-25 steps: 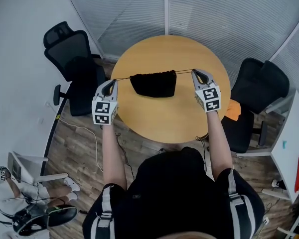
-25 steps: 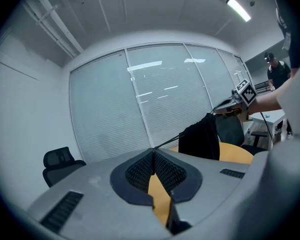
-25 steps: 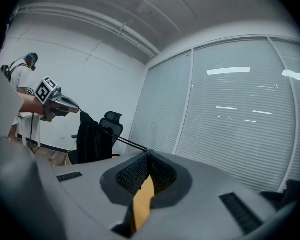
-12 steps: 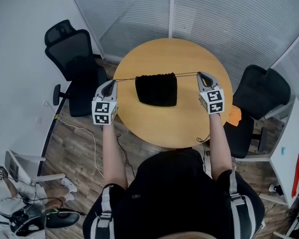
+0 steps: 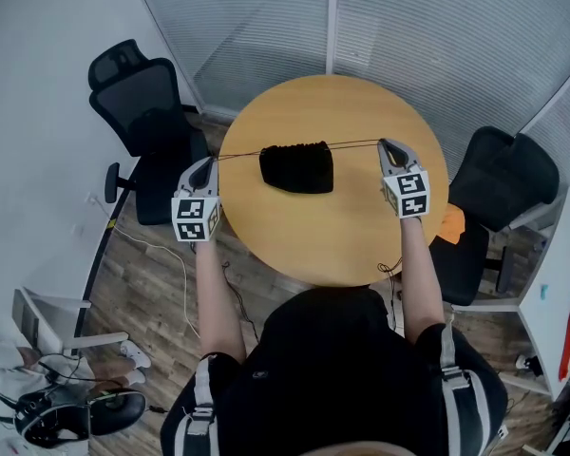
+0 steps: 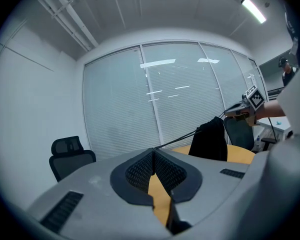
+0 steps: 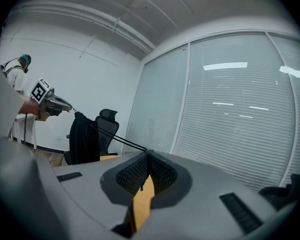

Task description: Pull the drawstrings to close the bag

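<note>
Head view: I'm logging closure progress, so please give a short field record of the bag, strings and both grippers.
bag: black fabric drawstring bag, mouth gathered, over round wooden table
strings: thin black drawstrings, taut, one to each side
left hand-held gripper: shut on a drawstring
right hand-held gripper: shut on a drawstring

Black bag [image 5: 297, 167] and black drawstrings [image 5: 242, 152], table [image 5: 342, 112] finished in pale yellow wood, left gripper [image 5: 207, 162] and right gripper [image 5: 387, 145] cased in grey and marked with black-and-white squares, black chairs [image 5: 138, 93], floor [image 5: 152, 283] laid in grey-brown planks
</note>
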A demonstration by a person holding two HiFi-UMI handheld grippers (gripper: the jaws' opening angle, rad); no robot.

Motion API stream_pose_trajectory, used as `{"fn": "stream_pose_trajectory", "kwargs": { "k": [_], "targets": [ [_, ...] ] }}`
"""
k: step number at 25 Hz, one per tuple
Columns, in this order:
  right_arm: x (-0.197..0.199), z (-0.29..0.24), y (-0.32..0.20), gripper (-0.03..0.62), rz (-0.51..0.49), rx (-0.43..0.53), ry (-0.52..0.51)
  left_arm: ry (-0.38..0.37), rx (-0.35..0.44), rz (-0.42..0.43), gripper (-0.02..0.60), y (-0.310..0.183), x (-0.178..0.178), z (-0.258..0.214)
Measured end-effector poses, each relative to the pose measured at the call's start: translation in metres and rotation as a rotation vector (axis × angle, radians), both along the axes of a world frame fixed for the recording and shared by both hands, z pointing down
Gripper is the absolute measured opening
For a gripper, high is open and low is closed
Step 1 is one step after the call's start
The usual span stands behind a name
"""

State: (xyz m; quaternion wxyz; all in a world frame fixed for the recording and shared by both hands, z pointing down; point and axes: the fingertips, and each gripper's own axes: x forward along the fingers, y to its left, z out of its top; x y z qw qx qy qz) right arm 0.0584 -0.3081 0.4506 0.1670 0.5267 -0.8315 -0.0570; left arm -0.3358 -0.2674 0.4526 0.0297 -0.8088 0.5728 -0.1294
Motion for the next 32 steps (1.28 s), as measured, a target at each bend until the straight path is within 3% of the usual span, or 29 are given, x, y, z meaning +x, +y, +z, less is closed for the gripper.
{"fn": "stream_pose_trajectory", "kwargs": {
  "k": [7, 32],
  "targets": [
    [0.012, 0.007, -0.001, 0.055, 0.034, -0.028, -0.066, 0.013, -0.034, -0.051, 0.014, -0.002, -0.015, 0.009],
    [0.073, 0.032, 0.005, 0.055, 0.182, -0.064, -0.08, 0.067, -0.104, -0.117, 0.014, -0.009, -0.02, 0.032]
  ]
}}
